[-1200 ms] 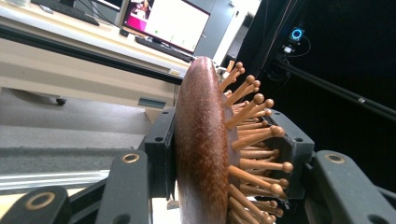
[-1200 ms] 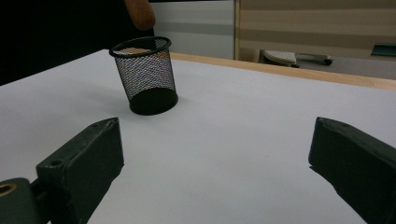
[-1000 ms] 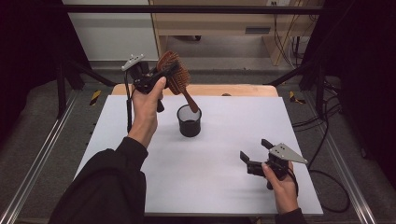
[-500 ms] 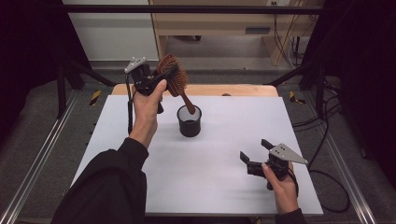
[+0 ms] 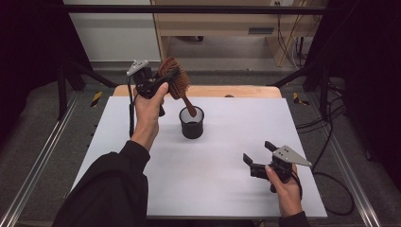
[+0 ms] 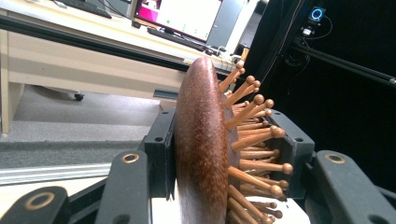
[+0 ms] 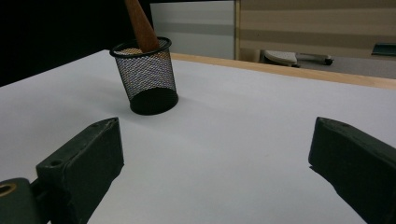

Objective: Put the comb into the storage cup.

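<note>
Left gripper (image 5: 163, 82) clamped on head of brown wooden bristle hairbrush (image 5: 176, 84), raised; handle tip inside black wire-mesh cup (image 5: 191, 124) mid-table. Right gripper (image 5: 257, 156) jaws spread, nothing between, resting near front edge of white table (image 5: 227, 184).

A white table top (image 5: 213, 184) with a strip of pale wood along its far edge carries a black mesh cup (image 5: 192, 123), standing upright a little below and beside the left gripper's jaws. From the right gripper view the cup (image 7: 145, 74) sits well ahead of the open jaws, toward their left side, on bare white surface.
</note>
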